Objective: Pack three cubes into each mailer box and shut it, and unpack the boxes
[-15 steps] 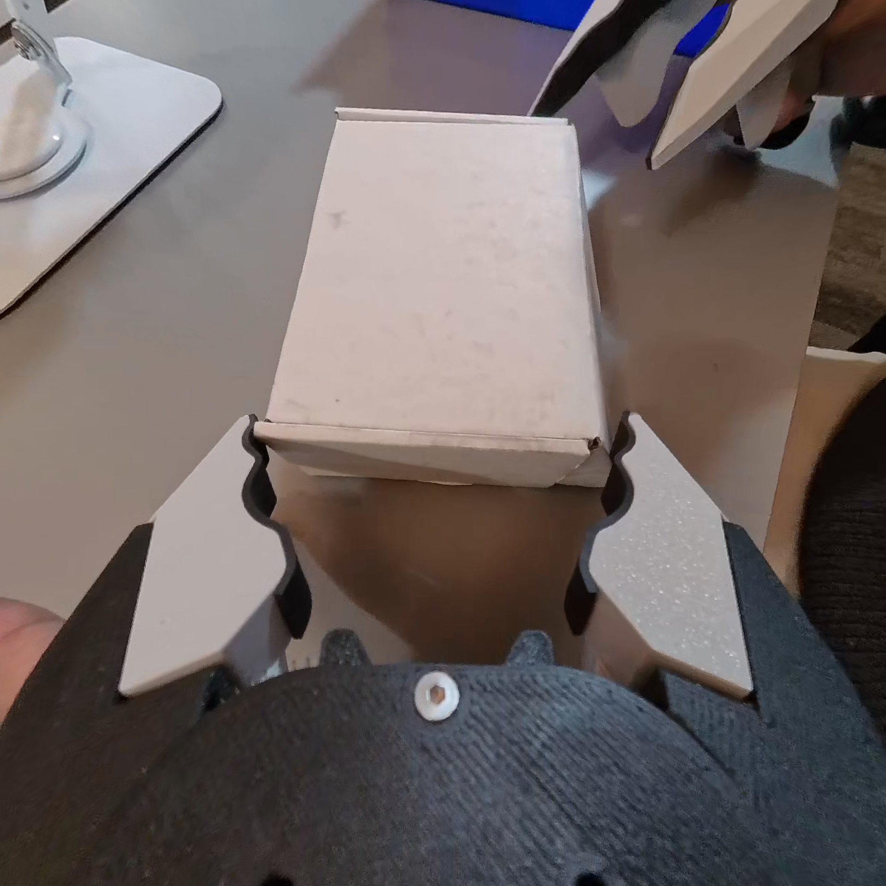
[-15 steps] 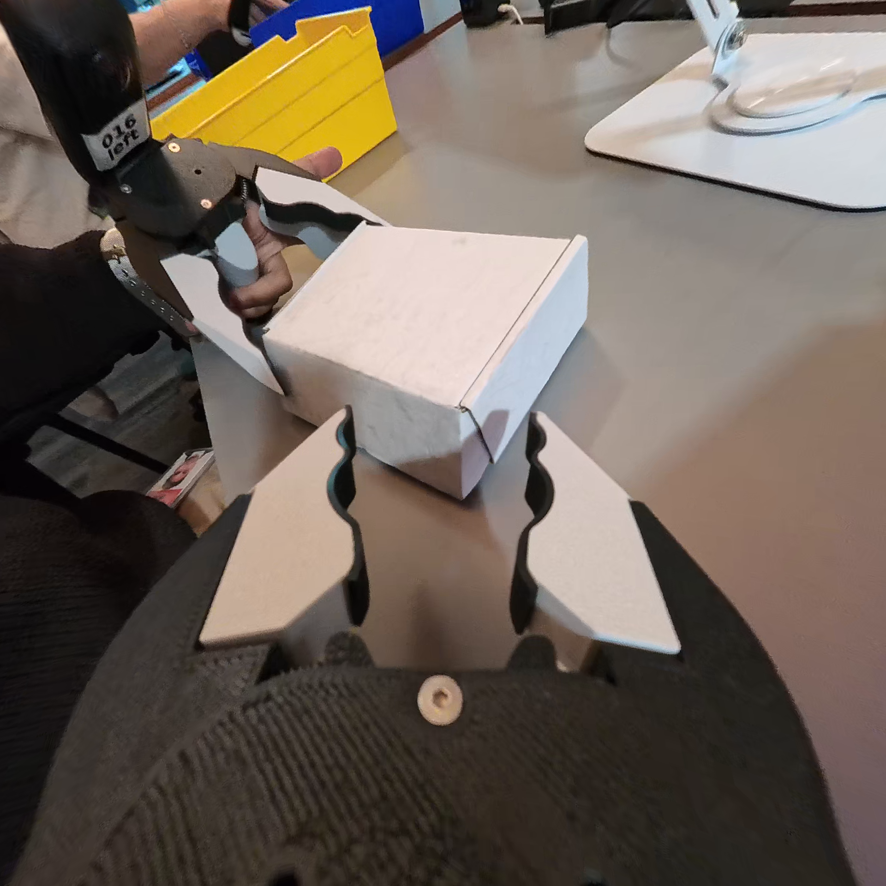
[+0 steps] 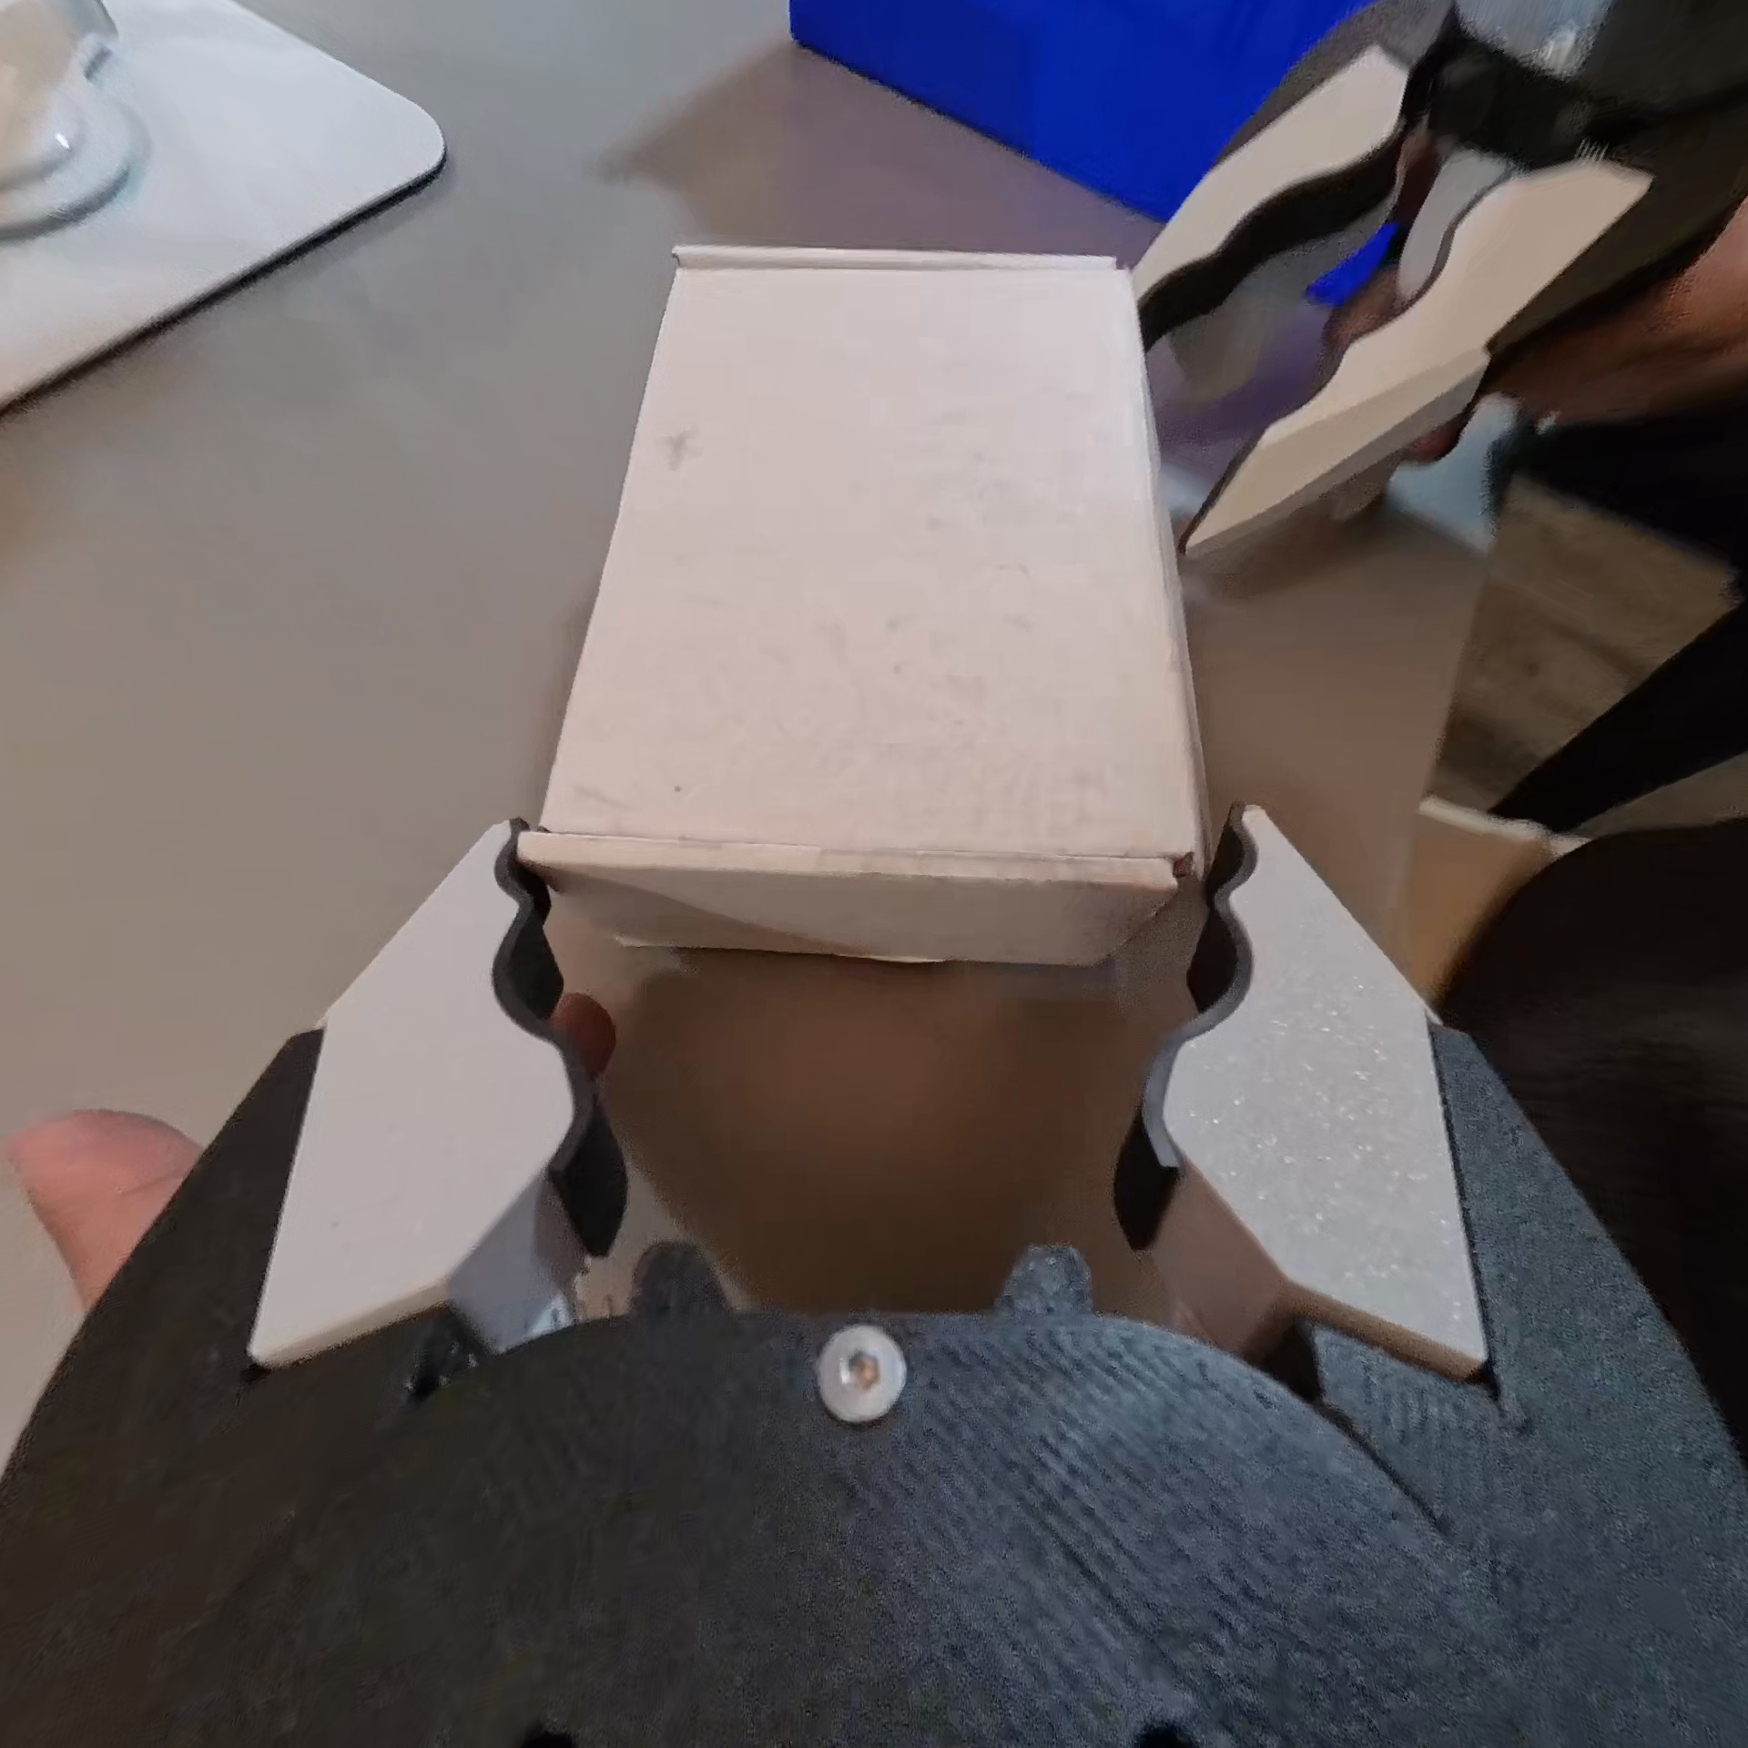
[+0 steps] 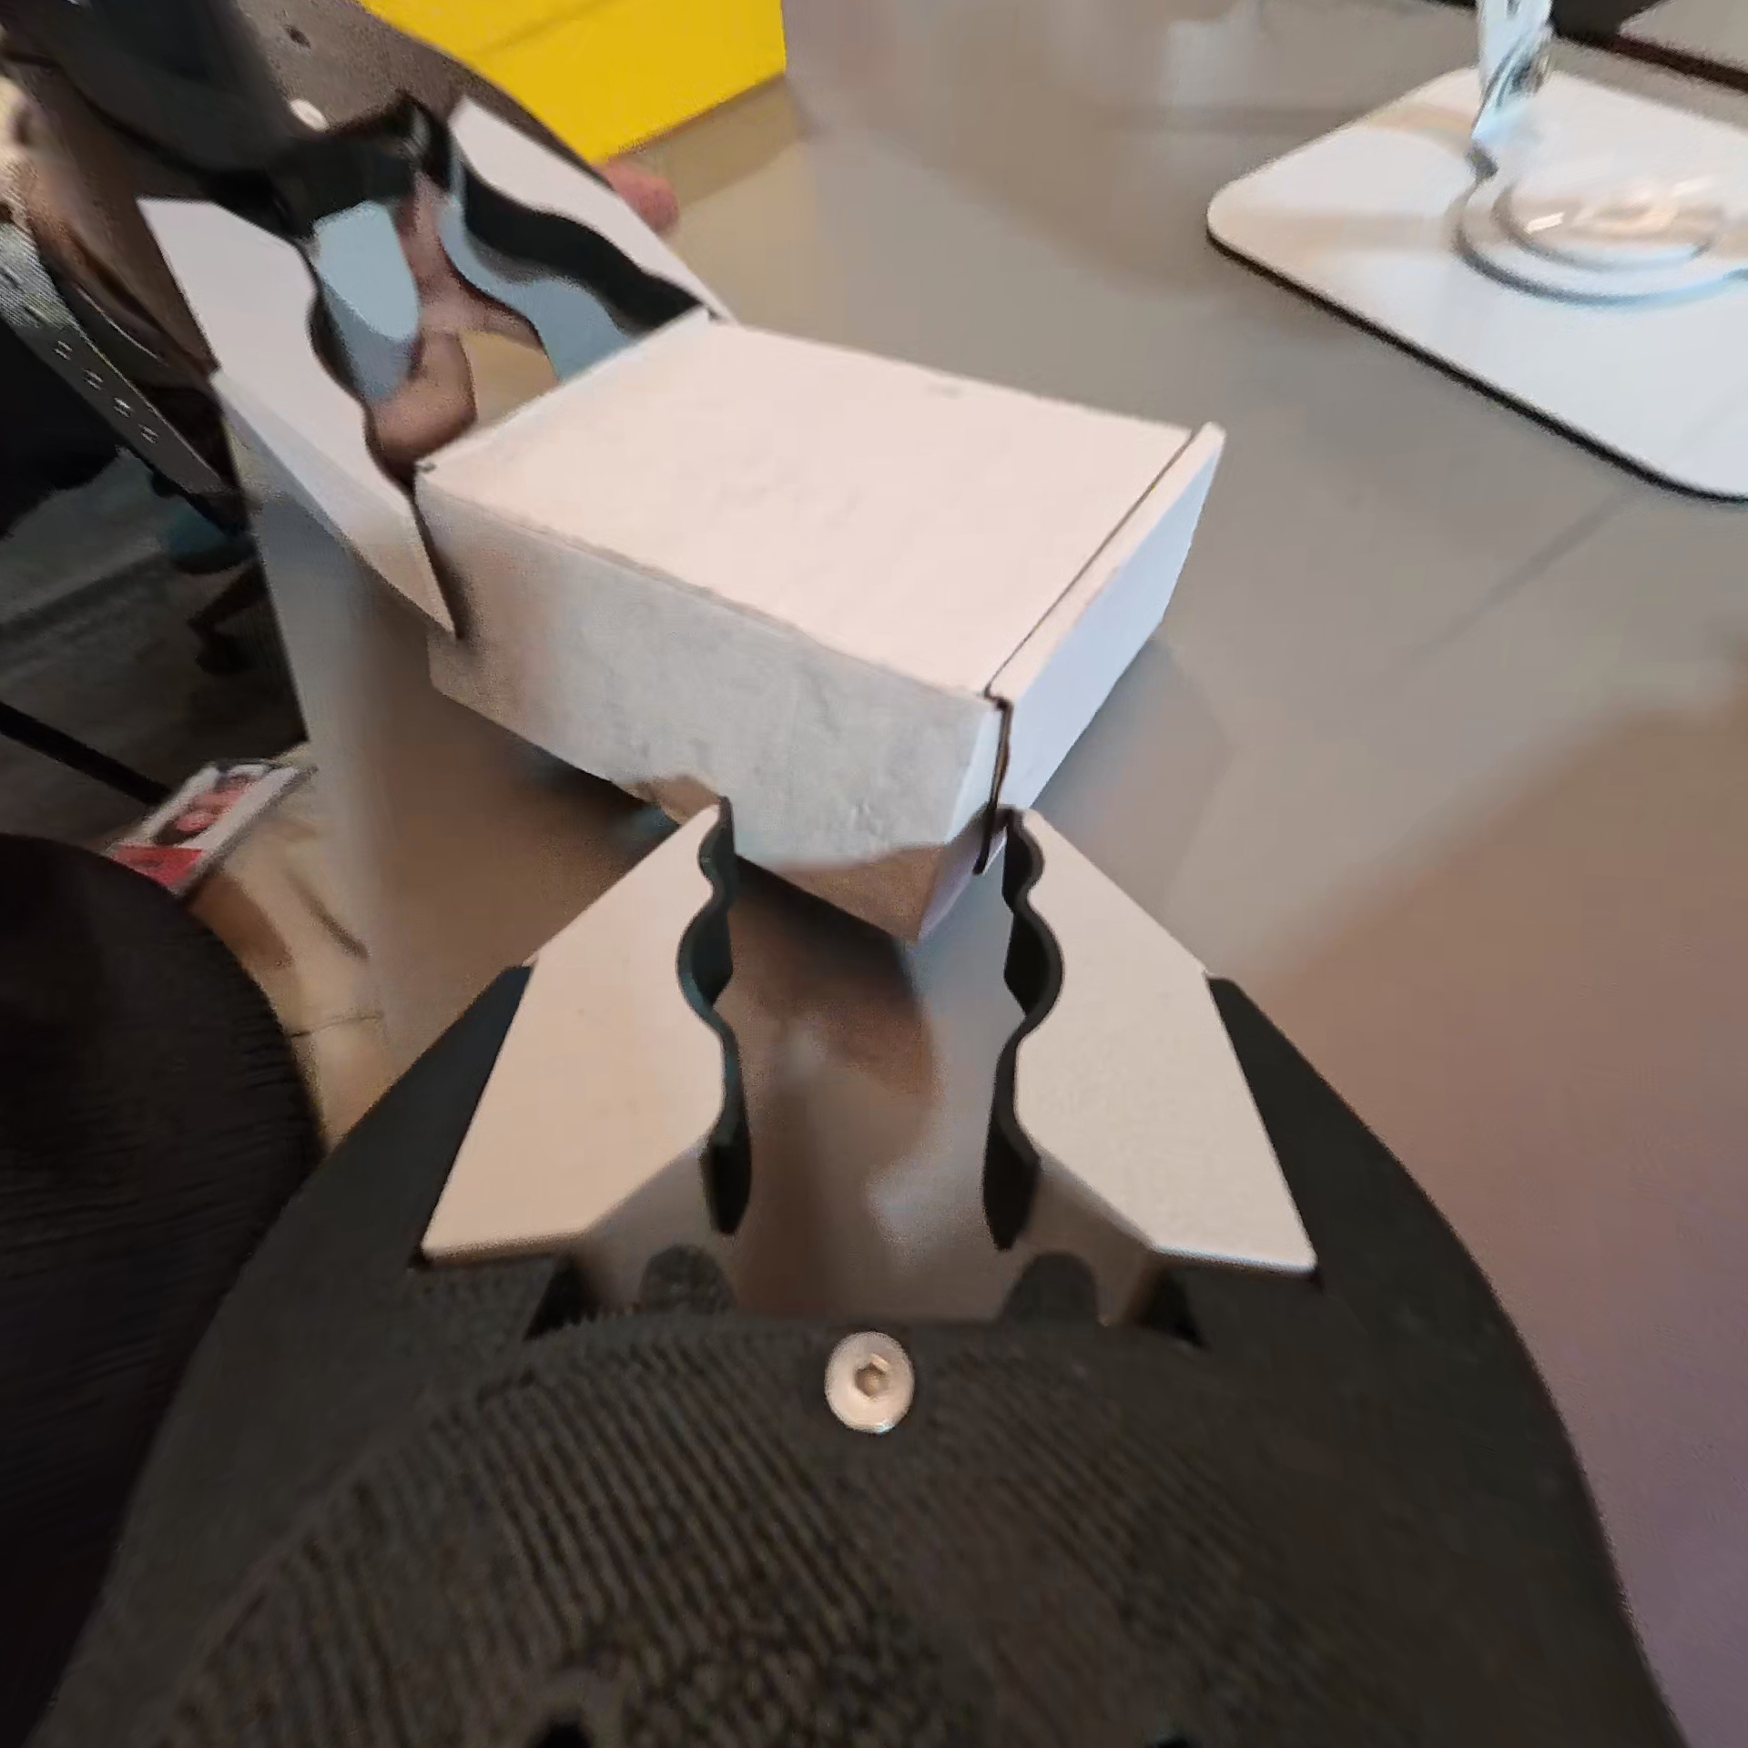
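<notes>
The left gripper (image 3: 865, 856) reaches level along the grey bench (image 3: 284, 615), its fingers spread wide and bracketing the near end of the shut white mailer box (image 3: 880, 568), whose near end is tipped up off the surface. At the box's right side, the right gripper (image 4: 865, 832) angles in low, fingers parted around the raised corner; whether they touch it I cannot tell.

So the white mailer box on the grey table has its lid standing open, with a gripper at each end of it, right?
Not quite: the white mailer box is shut, its lid flat, as the left wrist view shows. The rest holds: it sits on the grey table.
</notes>
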The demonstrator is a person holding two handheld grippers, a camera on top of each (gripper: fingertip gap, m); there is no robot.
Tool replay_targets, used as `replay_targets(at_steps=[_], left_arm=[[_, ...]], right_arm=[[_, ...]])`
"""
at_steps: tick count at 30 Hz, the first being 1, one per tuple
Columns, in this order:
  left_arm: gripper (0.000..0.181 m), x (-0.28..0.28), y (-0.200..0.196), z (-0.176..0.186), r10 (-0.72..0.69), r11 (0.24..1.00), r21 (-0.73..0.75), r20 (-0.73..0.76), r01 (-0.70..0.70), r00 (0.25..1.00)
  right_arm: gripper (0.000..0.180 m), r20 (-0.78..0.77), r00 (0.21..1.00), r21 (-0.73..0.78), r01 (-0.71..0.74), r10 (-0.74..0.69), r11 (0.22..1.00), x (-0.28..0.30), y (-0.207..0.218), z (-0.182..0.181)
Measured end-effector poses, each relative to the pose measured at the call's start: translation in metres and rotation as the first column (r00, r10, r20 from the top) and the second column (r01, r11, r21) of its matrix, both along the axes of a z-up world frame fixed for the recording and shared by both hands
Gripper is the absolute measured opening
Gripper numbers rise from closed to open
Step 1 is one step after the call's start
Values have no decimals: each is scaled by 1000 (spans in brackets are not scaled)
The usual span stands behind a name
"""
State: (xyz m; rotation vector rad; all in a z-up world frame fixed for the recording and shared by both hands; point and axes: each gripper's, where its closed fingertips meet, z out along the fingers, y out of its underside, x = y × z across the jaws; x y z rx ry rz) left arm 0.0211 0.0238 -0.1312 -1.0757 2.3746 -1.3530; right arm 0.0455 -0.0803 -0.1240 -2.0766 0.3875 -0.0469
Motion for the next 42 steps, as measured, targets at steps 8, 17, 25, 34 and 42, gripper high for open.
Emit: replay_targets(at_steps=[8,17,25,34,42], left_arm=[[136,-9,-5,18,30,958,-269,-236,-95,971],[135,-3,-7,26,58,870,-425,-417,-251,907],[134,-4,-9,26,69,857,-435,-435,-277,898],[135,-5,-14,26,56,844,-455,-453,-284,890],[135,-5,-16,26,62,850,-446,-441,-279,896]], right_arm=[[80,110,994,170,-7,-12,985,-3,1,41],[72,756,651,40,57,-68,998,-7,3,81],[0,875,471,141,-31,-110,990,-51,30,100],[0,592,788,241,28,-170,970,-29,36,79],[0,552,834,273,-163,-15,948,-68,54,80]])
